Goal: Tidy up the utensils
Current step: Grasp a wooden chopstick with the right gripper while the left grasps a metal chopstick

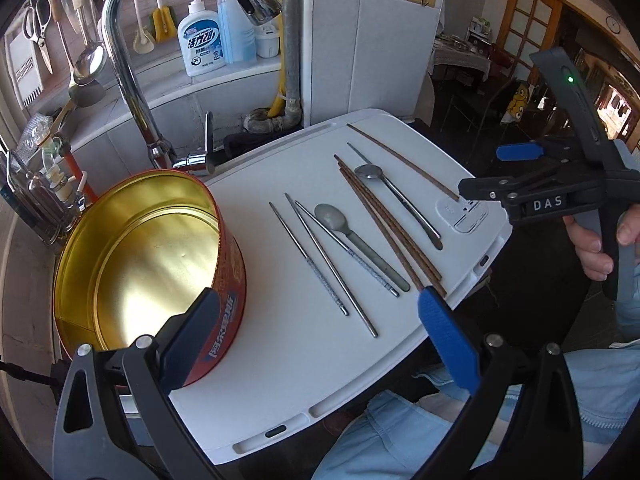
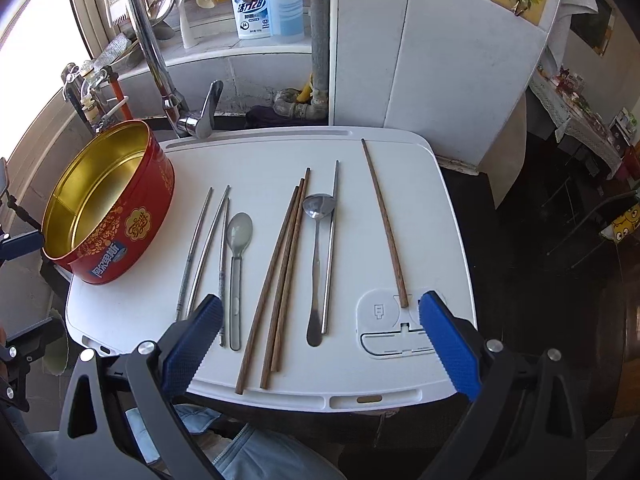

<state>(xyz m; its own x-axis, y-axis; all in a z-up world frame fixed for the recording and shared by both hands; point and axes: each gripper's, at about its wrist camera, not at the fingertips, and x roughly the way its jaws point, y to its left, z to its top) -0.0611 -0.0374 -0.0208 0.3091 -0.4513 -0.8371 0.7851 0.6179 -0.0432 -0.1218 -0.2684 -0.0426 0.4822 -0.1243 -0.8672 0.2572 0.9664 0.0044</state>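
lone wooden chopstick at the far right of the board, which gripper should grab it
Right. The right gripper is open, its blue finger beside the lone brown wooden chopstick; the left gripper sits near the red tin.

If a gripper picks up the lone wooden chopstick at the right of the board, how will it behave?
The lone wooden chopstick looks thin, stiff and light, so it probably lifts without bending. It tapers, so it may roll in an arc if nudged. Lying flat on the white board, it could slip from a shallow pinch.
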